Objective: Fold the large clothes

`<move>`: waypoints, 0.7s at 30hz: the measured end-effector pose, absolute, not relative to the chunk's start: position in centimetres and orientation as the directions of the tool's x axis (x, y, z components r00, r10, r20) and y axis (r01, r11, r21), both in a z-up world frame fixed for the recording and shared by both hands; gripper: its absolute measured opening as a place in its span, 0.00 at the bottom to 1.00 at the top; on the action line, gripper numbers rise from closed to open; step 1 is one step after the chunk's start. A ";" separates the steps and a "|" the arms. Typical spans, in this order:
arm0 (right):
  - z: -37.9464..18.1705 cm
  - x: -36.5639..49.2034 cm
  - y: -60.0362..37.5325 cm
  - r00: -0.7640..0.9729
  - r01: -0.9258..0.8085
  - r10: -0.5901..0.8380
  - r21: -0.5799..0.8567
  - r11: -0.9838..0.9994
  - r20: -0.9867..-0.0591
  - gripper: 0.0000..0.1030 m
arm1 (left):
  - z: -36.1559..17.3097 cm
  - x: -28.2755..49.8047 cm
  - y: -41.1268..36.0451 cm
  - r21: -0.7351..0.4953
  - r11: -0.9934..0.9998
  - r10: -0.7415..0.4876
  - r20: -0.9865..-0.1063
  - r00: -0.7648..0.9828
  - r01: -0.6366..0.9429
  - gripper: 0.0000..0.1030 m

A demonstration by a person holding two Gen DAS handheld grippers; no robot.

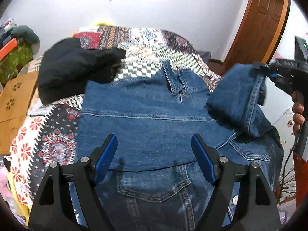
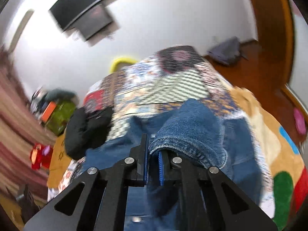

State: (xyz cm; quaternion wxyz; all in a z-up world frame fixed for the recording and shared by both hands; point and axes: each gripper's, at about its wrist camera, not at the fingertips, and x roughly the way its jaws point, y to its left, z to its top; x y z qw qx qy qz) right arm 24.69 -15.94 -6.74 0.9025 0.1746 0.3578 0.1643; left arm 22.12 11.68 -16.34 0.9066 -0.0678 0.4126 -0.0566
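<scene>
Denim jacket (image 1: 146, 115) spread flat on patchwork bedspread (image 1: 57, 134), directly ahead of and beneath the left gripper (image 1: 154, 157), collar at the far end. Left gripper hovers above the fabric with its blue pads (image 1: 105, 157) wide apart, nothing between them, not touching cloth as far as can be seen. Chest pocket sits just below its fingers.

Right gripper (image 2: 153, 152) has its jaws pinched together on a denim sleeve (image 2: 192, 134); the cuff edge is clamped between the pads and the sleeve is lifted off the bed, draping over the right finger (right wrist view is motion-blurred). In the left wrist view that gripper (image 1: 267, 71) is off to the right, with the raised sleeve (image 1: 236, 100) hanging from it and a hand (image 1: 298, 113) on its handle.

Black garment (image 1: 77, 67) lies bunched on the bedspread, ahead and left of the left gripper, just beside the jacket's far left corner.

Containers: a green box (image 1: 15, 59) with an orange box (image 1: 7, 48) on it stands far left beside the bed; contents cannot be made out. Brown cardboard (image 1: 15, 100) left of the bed. Wooden door (image 1: 263, 19) far right.
</scene>
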 end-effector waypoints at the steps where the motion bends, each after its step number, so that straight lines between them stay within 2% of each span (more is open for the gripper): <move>1: -6.6 24.6 -14.5 0.679 -0.205 0.438 0.422 0.883 -0.589 0.07 | -15.9 21.7 11.9 -0.166 0.985 -0.155 -0.734 0.662 0.046 0.76; 5: -8.1 24.2 -8.4 0.607 -0.325 0.486 0.361 0.874 -0.629 0.07 | -14.8 20.0 13.1 -0.137 0.990 -0.124 -0.715 0.688 0.035 0.80; 9: -14.0 23.6 -2.6 0.413 -0.416 0.513 0.345 0.841 -0.752 0.07 | -14.7 18.7 14.5 -0.123 0.992 -0.093 -0.718 0.690 0.006 0.82; 12: -18.5 22.9 -0.7 0.288 -0.427 0.484 0.342 0.837 -0.826 0.08 | -15.0 17.9 15.5 -0.120 0.993 -0.073 -0.730 0.680 -0.022 0.82; 15: -19.9 22.3 -0.7 0.223 -0.421 0.469 0.350 0.837 -0.854 0.11 | -15.5 17.5 16.2 -0.120 0.992 -0.057 -0.744 0.665 -0.050 0.82; 21: -17.7 21.8 -3.8 0.168 -0.409 0.524 0.425 0.808 -0.835 0.20 | -16.7 18.2 16.0 -0.107 0.992 -0.040 -0.774 0.632 -0.067 0.82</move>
